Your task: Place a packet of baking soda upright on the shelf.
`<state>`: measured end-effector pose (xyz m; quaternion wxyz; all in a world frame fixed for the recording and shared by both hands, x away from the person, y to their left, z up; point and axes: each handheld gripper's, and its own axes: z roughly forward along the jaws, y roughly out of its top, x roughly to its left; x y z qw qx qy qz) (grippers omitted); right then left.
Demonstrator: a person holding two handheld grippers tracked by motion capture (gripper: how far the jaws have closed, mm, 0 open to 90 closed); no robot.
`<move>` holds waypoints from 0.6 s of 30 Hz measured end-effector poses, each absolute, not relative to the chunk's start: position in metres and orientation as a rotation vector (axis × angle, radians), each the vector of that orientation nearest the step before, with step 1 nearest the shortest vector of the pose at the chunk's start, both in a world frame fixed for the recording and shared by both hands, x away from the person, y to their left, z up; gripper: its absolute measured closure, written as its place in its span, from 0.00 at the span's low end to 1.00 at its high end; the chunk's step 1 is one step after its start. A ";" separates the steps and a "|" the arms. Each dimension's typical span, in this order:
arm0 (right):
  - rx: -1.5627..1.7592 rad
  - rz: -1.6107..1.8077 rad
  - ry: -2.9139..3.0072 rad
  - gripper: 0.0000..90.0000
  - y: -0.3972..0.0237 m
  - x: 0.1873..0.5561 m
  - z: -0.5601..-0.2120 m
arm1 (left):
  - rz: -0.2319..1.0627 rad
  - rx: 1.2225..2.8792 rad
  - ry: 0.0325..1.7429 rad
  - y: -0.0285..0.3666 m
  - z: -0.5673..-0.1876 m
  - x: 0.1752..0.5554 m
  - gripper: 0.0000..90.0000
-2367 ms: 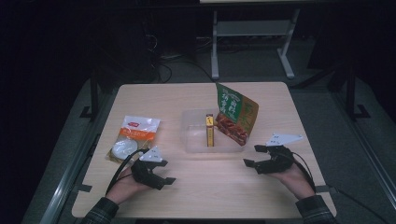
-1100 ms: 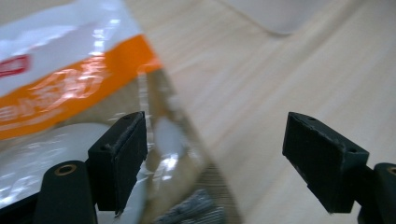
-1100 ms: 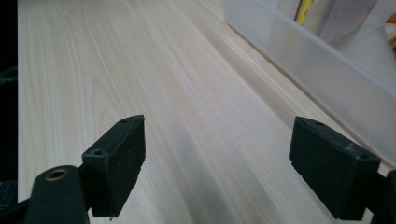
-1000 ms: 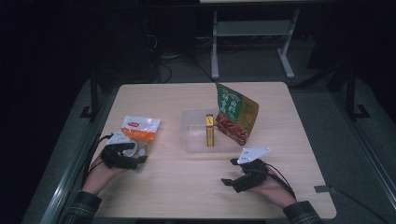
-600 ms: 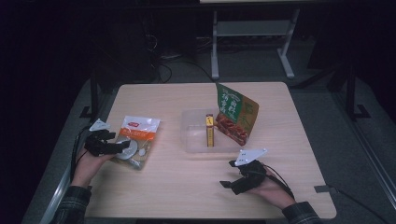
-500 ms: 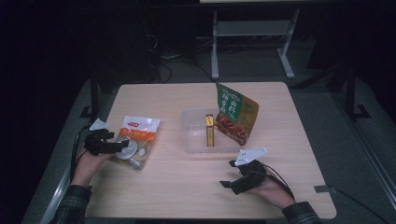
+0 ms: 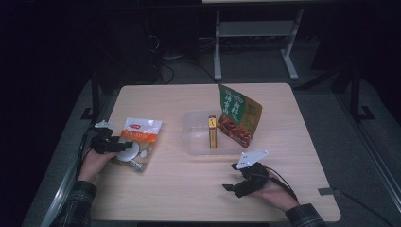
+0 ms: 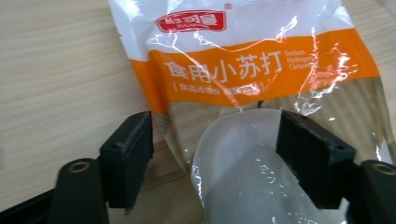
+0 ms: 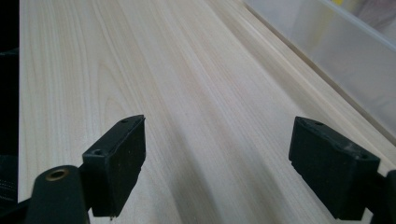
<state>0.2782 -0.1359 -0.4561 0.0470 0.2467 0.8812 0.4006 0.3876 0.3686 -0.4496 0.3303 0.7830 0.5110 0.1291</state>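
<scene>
wood table (image 7: pixel 189 189): my l gripper (image 8: pixel 215 154), jaws apart, straddles baking soda bag (image 8: pixel 252 70) lying lengthwise ahead; r gripper (image 9: pixel 217 168) open, idle.

1. The baking soda bag (image 7: pixel 137 143) lies flat on the bench, well apart to the left of the clear tray (image 7: pixel 196 137). It is clear plastic with a white top, a red logo, an orange band and white powder inside.
2. The left gripper (image 8: pixel 212 163) has its jaws spread around the bag's lower part.
</scene>
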 end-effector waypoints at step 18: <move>0.720 1.204 2.689 0.22 -0.133 0.277 -0.456 | 0.193 2.040 1.304 0.369 -0.451 0.388 0.87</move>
